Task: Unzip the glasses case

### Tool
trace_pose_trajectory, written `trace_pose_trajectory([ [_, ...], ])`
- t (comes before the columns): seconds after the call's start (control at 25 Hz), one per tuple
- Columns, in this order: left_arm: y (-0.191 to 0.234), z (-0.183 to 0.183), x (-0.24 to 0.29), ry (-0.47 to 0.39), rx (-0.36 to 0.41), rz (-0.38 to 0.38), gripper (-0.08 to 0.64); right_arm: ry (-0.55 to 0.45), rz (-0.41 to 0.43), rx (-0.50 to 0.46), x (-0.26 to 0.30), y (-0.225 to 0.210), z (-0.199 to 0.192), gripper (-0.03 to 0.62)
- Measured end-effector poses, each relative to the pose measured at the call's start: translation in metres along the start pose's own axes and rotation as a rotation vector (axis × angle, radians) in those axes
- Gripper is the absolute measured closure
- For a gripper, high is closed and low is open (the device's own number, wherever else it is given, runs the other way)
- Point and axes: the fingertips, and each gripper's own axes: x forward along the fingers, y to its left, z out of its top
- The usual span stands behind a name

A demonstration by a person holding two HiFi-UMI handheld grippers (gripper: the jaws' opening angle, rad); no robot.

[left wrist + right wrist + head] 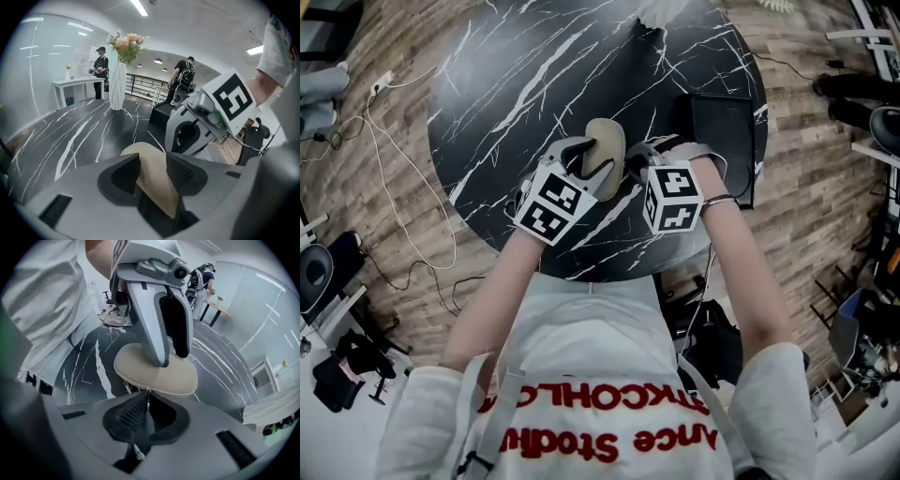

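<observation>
While the left gripper (152, 164) clamps the beige glasses case (606, 141) over the black marble bench (506, 84), I have the right gripper (146, 401) set at the edge of the case that faces it. The left fingers (180, 173) stand wide, one on each side of the case, and their pads press on it. The right fingers are drawn almost together on a small metal piece at the rim, which I take to be the zip pull (147, 391).

From the head view, the case lies near the middle of the bench, just ahead of my two hands. Its long axis runs away from me, leaning a little to one side. I cannot tell whether its underside rests on the marble or hangs just clear of it.

The coming move turns on one relation. The pull sits on the right-hand rim of the case, touching the right fingers, and the left hand holds the opposite side as an anchor. I judge the right hand is the one to travel, drawing the pull along the rim and following the long axis of the case. The left grip has to resist that pull, or the case will twist. The zip looks barely started, if at all.
</observation>
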Motion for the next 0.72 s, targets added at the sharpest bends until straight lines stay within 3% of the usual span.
trace_pose_trajectory([
  [0.36,0.001,-0.001,-0.001,-0.004,-0.005,0.000,0.380,-0.035,-0.042,0.154,0.005,0.035,0.015,0.569],
  [0.56,0.001,-0.001,-0.001,-0.008,-0.002,0.001,0.382,-0.091,-0.124,0.346,0.007,0.041,0.020,0.568],
  [0.72,0.001,-0.001,0.000,-0.007,0.002,-0.004,0.383,-0.117,-0.145,0.425,0.010,0.044,0.024,0.569],
])
